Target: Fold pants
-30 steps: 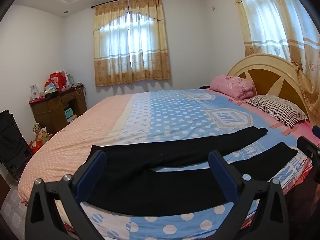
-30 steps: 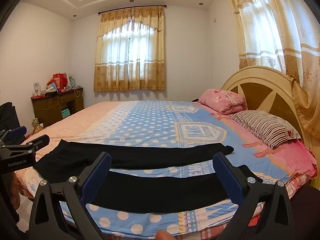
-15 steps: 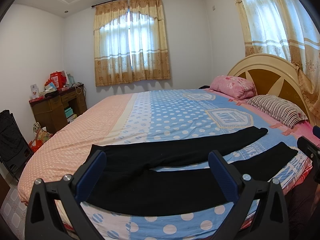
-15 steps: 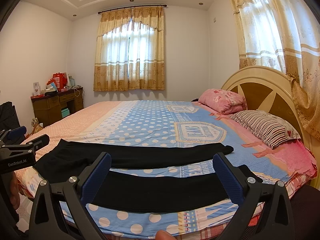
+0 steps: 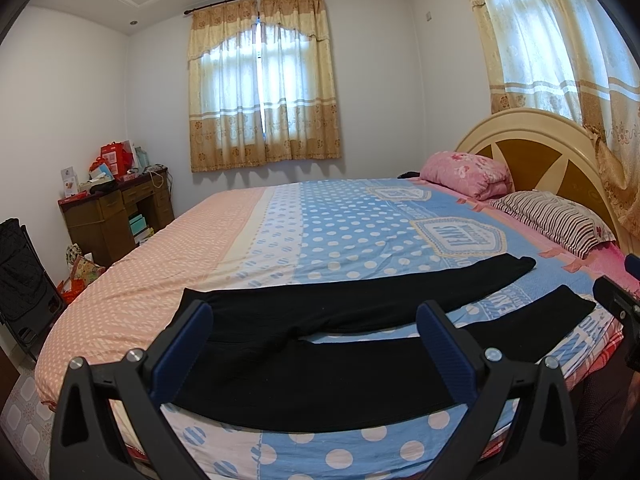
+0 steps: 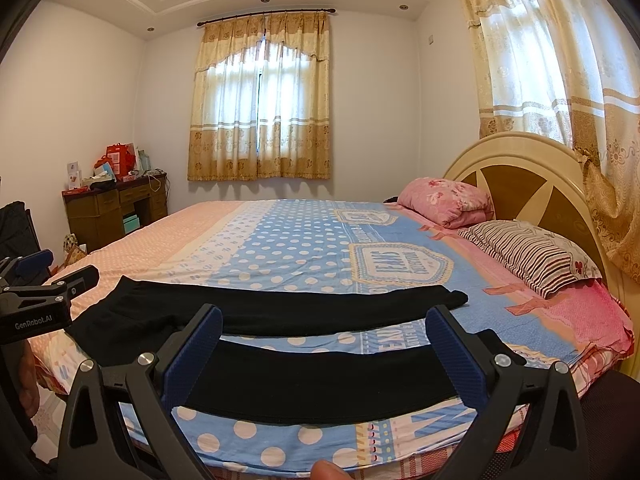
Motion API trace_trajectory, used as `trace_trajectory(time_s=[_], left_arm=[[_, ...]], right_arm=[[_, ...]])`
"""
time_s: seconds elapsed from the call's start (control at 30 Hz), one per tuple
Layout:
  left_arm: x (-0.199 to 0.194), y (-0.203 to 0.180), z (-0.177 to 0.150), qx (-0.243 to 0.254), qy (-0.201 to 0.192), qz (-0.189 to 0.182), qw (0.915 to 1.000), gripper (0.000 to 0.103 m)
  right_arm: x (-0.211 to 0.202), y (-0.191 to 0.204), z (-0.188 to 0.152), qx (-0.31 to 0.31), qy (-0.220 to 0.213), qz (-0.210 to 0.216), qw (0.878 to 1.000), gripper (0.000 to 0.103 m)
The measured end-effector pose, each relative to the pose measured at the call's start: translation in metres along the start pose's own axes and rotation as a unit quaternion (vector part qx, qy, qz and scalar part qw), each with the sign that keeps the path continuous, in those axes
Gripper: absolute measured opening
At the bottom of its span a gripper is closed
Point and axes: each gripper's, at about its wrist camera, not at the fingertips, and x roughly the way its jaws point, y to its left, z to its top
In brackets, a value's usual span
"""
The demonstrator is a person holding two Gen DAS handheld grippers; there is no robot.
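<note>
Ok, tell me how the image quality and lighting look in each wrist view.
Left wrist view: strong fisheye bending, dark vignette corners, window blown out behind the curtains, black pants lacking fabric detail. Right wrist view: same distortion, side curtain glowing bright, bed evenly lit and sharp, fingertip blurred at the bottom edge.

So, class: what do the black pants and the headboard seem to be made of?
Pants: soft matte knit, probably; they lie limp and flat, without shine. Headboard: apparently wood, cream-painted with glossy brown panels; the exact material is unclear.
</note>
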Motion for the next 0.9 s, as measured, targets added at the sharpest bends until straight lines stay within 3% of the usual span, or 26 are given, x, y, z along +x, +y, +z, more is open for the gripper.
trace_trajectory(time_s=[0.9], left_arm=[[-0.0001, 0.0017, -0.0003, -0.002, 0.001, -0.001, 1.0, 0.103]], right_arm=[[0.0056, 0.0044, -0.0066, -0.006, 0.004, 0.001, 1.0, 0.102]])
